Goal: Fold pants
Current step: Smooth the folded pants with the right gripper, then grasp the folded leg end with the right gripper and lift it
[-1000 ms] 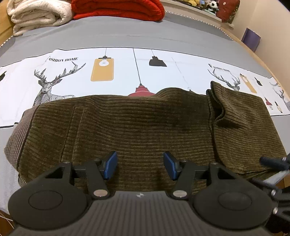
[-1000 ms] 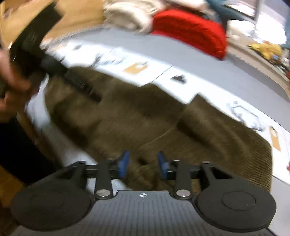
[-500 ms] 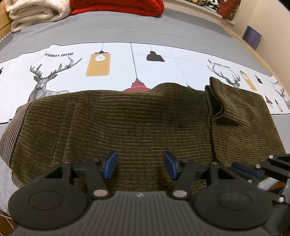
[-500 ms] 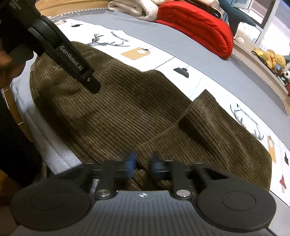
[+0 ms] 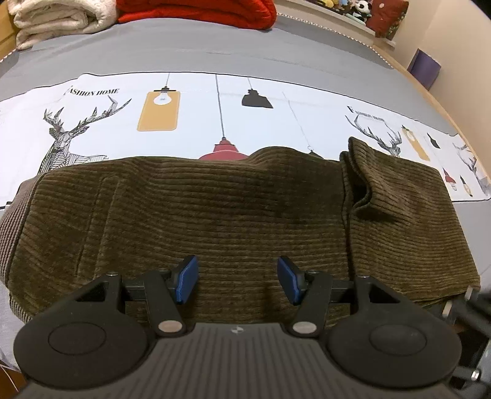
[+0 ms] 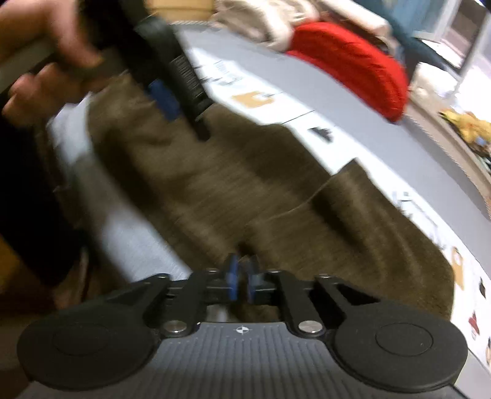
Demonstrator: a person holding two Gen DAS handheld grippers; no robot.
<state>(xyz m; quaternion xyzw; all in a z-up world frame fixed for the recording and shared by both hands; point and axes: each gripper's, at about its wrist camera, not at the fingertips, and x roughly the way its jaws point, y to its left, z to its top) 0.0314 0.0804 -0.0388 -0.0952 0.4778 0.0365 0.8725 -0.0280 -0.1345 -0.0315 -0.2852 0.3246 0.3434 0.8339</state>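
Observation:
Olive corduroy pants (image 5: 230, 208) lie folded across the bed, with the waistband at the left and a leg end turned over at the right (image 5: 377, 190). My left gripper (image 5: 236, 284) hovers open over their near edge, nothing between its blue pads. The right wrist view is blurred. There the pants (image 6: 307, 214) run from left to right and my right gripper (image 6: 242, 280) sits at their near edge. Its jaws are opening with only a narrow gap between the pads; whether cloth lies in that gap is unclear. A hand (image 6: 46, 70) holds the left gripper (image 6: 172, 79) at the upper left.
The bed has a grey cover (image 5: 214, 55) and a white printed band (image 5: 214, 116) with deer and lamps. A red blanket (image 5: 199, 12) and a cream blanket (image 5: 58, 21) lie at its far end. A purple box (image 5: 425, 66) stands beyond the right edge.
The right gripper's jaws went from well apart to nearly together, and it sank toward the pants' near edge; its view is now blurred. The left gripper and the pants hardly moved.

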